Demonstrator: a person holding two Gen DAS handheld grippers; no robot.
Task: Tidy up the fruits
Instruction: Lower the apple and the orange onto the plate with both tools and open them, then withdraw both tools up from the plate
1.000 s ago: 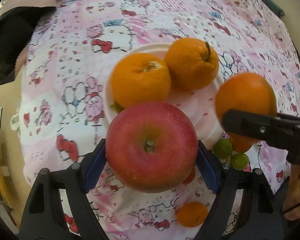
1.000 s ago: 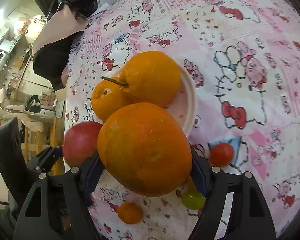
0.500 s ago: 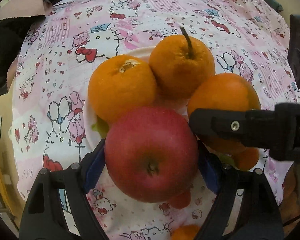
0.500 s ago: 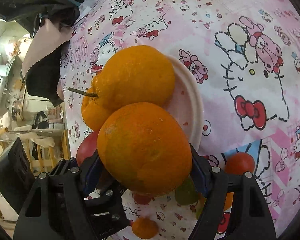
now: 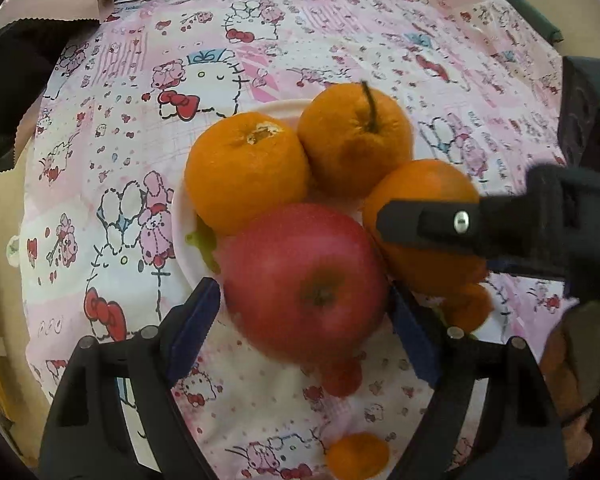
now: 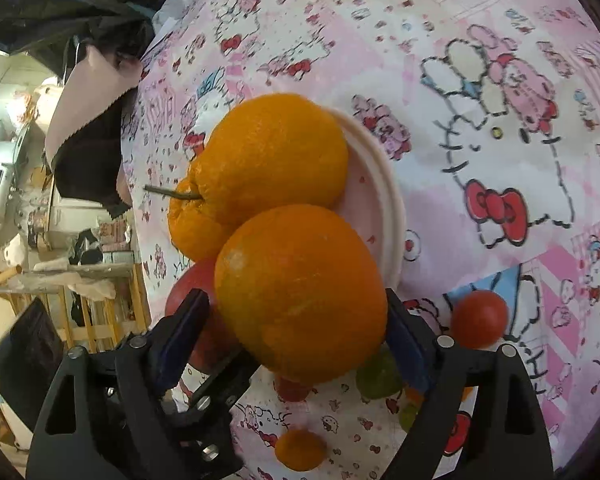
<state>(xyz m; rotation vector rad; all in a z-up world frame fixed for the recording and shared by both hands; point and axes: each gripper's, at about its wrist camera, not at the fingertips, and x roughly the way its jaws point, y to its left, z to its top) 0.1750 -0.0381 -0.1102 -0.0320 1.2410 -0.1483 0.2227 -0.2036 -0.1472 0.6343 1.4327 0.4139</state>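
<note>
My left gripper [image 5: 304, 304] is shut on a red apple [image 5: 304, 276], held at the near edge of a white plate [image 5: 180, 216]. The plate holds two oranges [image 5: 244, 172], one with a stem [image 5: 356, 136]. My right gripper [image 6: 298, 320] is shut on a large orange [image 6: 300, 292], also seen in the left wrist view [image 5: 420, 188], held over the plate's rim [image 6: 392, 216] beside the apple [image 6: 188, 284]. The stemmed orange [image 6: 272, 156] lies just beyond it.
Small fruits lie on the pink cartoon tablecloth [image 5: 260, 40] near the plate: a small red one [image 6: 478, 318], a small orange one [image 6: 300, 450], green ones [image 6: 380, 372]. A dark cloth [image 5: 16, 92] hangs at the table's far left corner.
Both grippers have moved forward with their fruit toward the plate. The apple and the large orange now sit close against the two oranges on the plate.
</note>
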